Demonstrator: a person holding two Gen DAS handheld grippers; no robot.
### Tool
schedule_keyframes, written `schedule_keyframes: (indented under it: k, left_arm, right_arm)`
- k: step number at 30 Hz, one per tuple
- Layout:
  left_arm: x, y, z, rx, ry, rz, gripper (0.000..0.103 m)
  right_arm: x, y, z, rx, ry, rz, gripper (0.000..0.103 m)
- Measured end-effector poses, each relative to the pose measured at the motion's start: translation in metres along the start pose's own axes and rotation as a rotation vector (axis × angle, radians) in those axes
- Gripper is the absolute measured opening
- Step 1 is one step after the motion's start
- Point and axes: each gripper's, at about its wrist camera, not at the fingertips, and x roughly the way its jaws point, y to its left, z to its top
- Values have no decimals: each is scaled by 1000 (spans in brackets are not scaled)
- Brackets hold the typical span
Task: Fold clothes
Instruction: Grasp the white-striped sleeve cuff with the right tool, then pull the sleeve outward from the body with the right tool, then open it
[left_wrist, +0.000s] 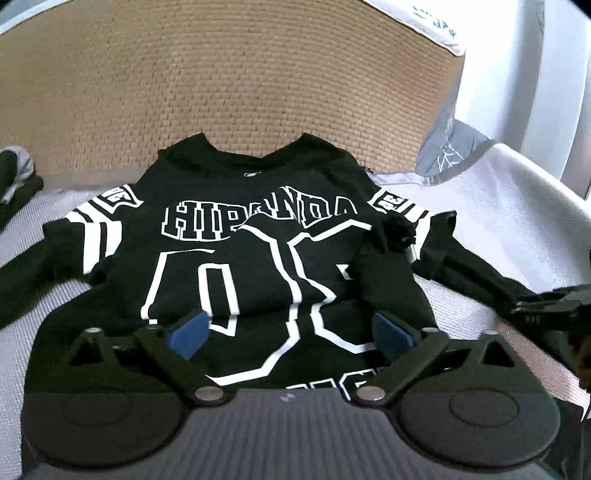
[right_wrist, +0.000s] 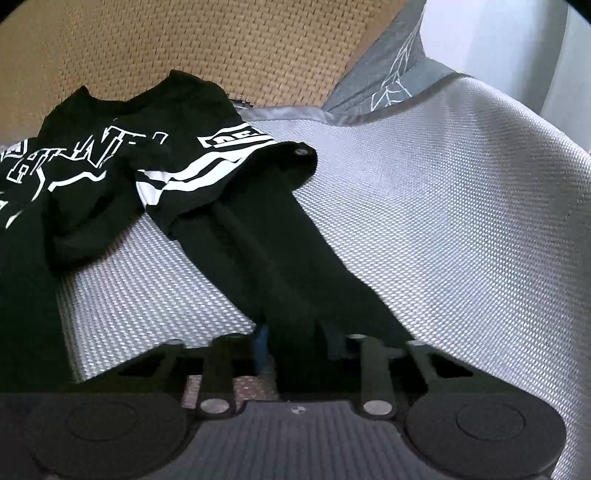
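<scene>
Right gripper (right_wrist: 295, 354) clamped on the long black sleeve (right_wrist: 280, 251) running to 11 o'clock. Left gripper (left_wrist: 291, 328) spread, empty, over the black jersey (left_wrist: 240, 266), flat on the grey mat (right_wrist: 424, 206). Hem is turned up; sleeves remain unfolded.

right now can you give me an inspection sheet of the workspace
surface: pale grey textured mat, lying over a tan woven mat.
job's things: black shirt with white lettering spread flat, front up; its long sleeve stretches out toward the right tongs.
clutter: dark and grey bundle at the far left edge, too blurred to name; grey patterned cloth at the mat's far corner.
grippers: left tongs open above the shirt's lower front, holding nothing; right tongs closed on the sleeve end.
cables: nothing seen.
surroundings: white wall on the right; white cloth with print at top.
</scene>
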Motion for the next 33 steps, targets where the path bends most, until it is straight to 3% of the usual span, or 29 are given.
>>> schedule_keyframes:
  k: [1, 4, 14, 24, 33]
  left_arm:
    - [-1, -3, 0, -2, 1, -4, 100]
    - [-3, -11, 0, -2, -4, -12, 100]
    - [-8, -32, 7, 62, -32, 7, 103]
    - [-3, -36, 8, 49, -15, 2, 103]
    - [-1, -34, 9, 49, 5, -1, 103]
  right_arm:
    - [0, 0, 0, -19, -3, -19, 10]
    - [0, -6, 1, -37, -18, -46, 8]
    - [-3, -34, 18, -40, -55, -139, 8]
    - [4, -64, 47, -35, -62, -206, 8]
    - [8, -78, 58, 11, -22, -186, 12]
